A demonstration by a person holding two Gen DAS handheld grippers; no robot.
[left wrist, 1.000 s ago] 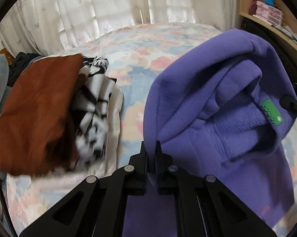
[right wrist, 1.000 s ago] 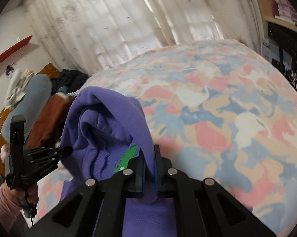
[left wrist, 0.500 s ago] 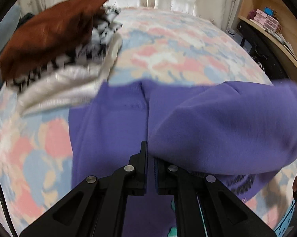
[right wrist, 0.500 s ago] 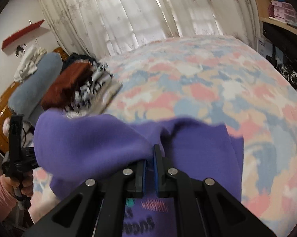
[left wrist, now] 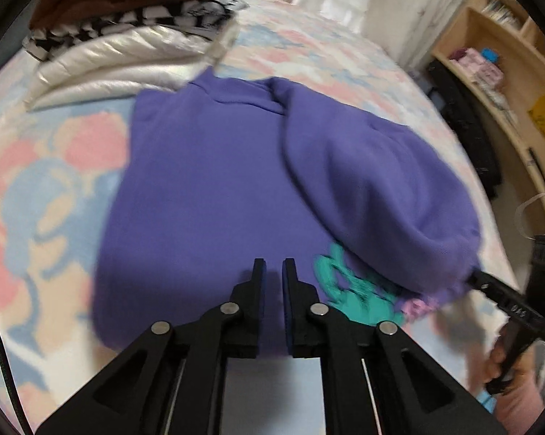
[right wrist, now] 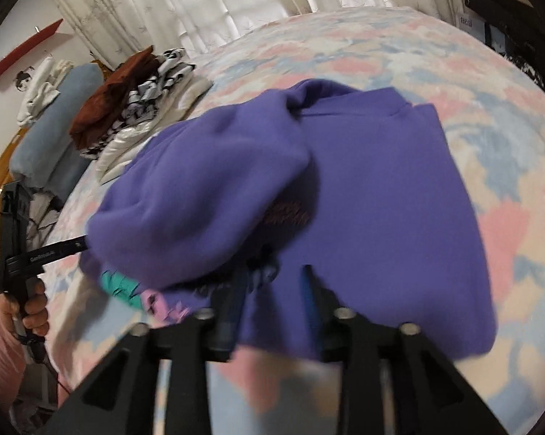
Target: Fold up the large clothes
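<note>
A purple sweatshirt (left wrist: 200, 199) (right wrist: 381, 199) lies on the patterned bed. One part of it is folded over into a puffed hump (left wrist: 381, 181) (right wrist: 200, 188), and a teal print (left wrist: 345, 290) shows under the hump's edge. My left gripper (left wrist: 274, 264) hovers over the flat cloth. Its jaws are a thin slit apart and just starting to open, with no cloth visibly pinched. My right gripper (right wrist: 272, 279) stands at the hump's edge with its jaws opening. The cloth lies below them, not pressed. Each gripper also shows in the other's view, the left gripper (right wrist: 55, 252) and the right gripper (left wrist: 490, 284).
A stack of folded clothes (left wrist: 127, 18) (right wrist: 127, 101), brown over black-and-white over cream, sits at the bed's far left. A blue-grey bolster (right wrist: 48, 145) lies beyond it. Wooden shelves (left wrist: 508, 72) stand to the right, curtains (right wrist: 200, 0) behind. A hand (right wrist: 29, 308) grips the left tool.
Both grippers came down with the lifted sweatshirt and laid it folded over on the bed. The right jaws have sprung apart and let the cloth go; the left slit has widened slightly.
</note>
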